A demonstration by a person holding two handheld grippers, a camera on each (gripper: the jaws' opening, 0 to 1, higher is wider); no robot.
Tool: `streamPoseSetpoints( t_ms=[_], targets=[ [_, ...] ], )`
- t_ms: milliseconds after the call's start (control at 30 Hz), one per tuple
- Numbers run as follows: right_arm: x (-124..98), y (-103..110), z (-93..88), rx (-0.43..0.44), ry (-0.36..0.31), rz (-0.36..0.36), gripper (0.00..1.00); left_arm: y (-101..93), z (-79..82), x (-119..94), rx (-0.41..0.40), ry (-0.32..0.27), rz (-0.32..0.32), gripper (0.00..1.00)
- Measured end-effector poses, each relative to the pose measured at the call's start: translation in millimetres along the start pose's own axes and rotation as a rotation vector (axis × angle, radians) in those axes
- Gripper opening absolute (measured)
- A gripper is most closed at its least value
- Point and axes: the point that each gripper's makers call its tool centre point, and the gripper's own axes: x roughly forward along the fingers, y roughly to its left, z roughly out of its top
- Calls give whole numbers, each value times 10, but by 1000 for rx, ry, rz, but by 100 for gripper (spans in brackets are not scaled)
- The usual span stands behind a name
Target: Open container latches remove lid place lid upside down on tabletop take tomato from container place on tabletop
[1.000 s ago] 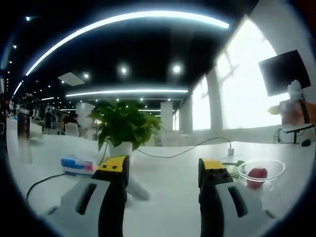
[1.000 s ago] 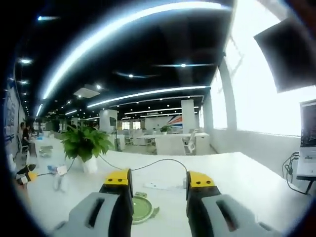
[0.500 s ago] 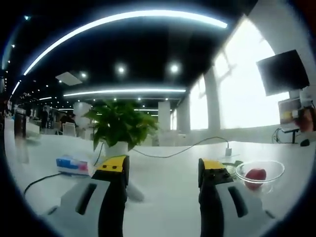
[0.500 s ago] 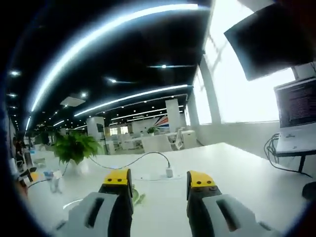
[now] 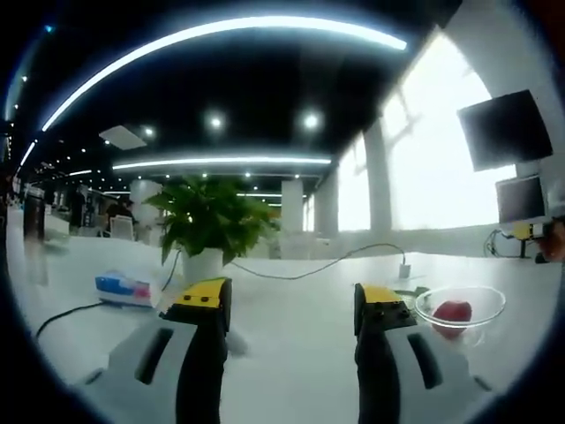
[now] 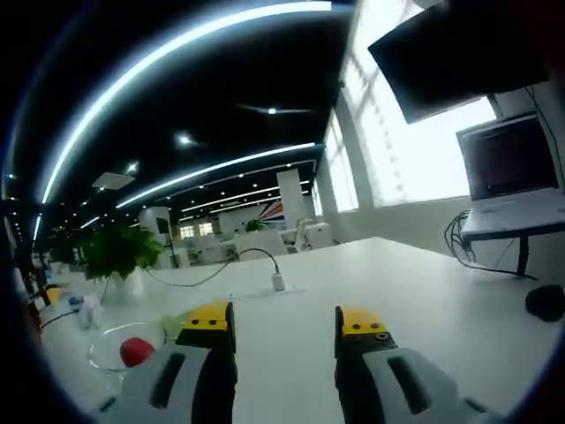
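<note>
Red tomato (image 5: 452,312) sits in clear round lidless container (image 5: 462,303) on white counter (image 5: 300,318), right of left claw (image 5: 292,305), left of right claw (image 6: 287,318). Both claws wide, empty. No readable writing.

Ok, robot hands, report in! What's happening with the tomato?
Both grippers open, holding nothing, left gripper, right gripper. Tomato sits in the clear container, lid off. Nothing between the jaws and the container.

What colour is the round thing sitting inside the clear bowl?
Red: the round tomato in the clear bowl shows best in the left gripper view.
</note>
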Motion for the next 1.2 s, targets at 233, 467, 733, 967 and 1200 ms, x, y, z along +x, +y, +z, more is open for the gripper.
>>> streamPoseSetpoints(
  t_ms=[233,467,733,967,1200],
  targets=[
    [-97,-62,-111,5,-4,-11,40,-71,-155,4,-13,24,-13,51],
    [-98,-107,-271,6,28,-20,40,-95,-255,16,-13,45,-24,51],
    [-127,-38,-253,7,33,-18,40,-75,-254,21,-7,45,-26,51],
    [-150,-32,-202,4,38,-15,42,-23,-221,48,-1,42,-25,51],
    [-173,-63,-145,-12,33,-17,42,-46,-194,74,14,44,-35,51]
  ],
)
